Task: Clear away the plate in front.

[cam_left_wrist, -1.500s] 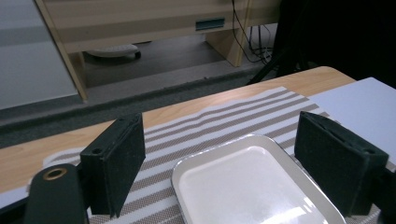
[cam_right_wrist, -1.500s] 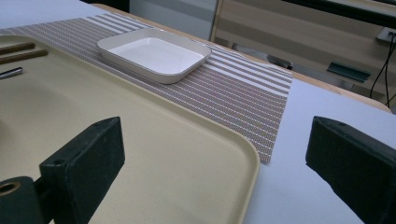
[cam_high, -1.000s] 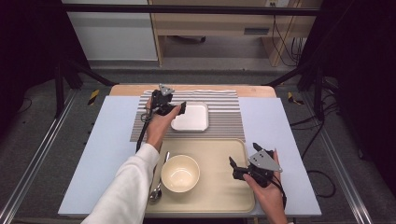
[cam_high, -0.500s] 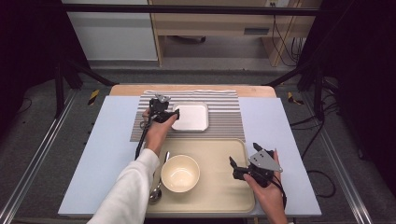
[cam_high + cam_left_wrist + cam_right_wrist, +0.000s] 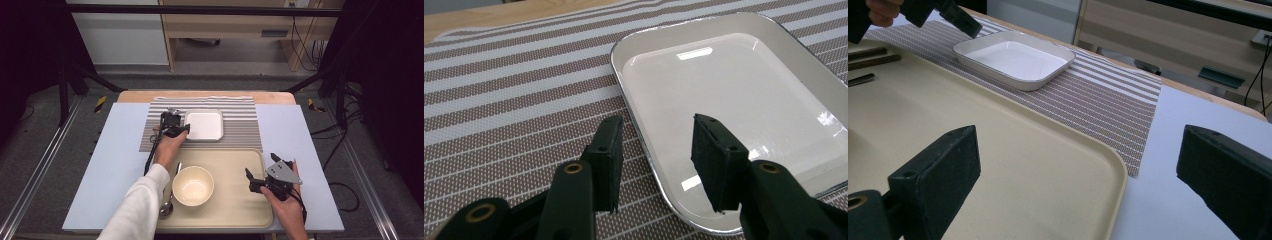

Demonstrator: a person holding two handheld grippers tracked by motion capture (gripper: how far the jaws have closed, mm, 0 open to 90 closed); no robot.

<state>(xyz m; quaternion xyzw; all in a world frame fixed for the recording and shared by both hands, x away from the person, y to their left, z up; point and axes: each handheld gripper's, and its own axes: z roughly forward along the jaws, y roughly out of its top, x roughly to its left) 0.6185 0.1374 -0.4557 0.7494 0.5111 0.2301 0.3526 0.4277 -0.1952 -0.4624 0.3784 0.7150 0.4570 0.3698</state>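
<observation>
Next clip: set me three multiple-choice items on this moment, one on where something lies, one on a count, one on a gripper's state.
1. Where does the white square dish lie?
A. on the striped mat
B. on the beige tray
C. inside the bowl

2. How many bowls are on the beige tray?
A. three
B. one
C. two

3. How do the left gripper jaws stand at the dish?
A. clamped shut on its far corner
B. astride its rim, pads not yet pressing
C. shut tight above the bowl

Answers: 1 A, stripes surround the dish; 2 B, a single cream bowl beside the spoon; 3 B, the rim runs between the closing jaws with gaps on both sides.
</observation>
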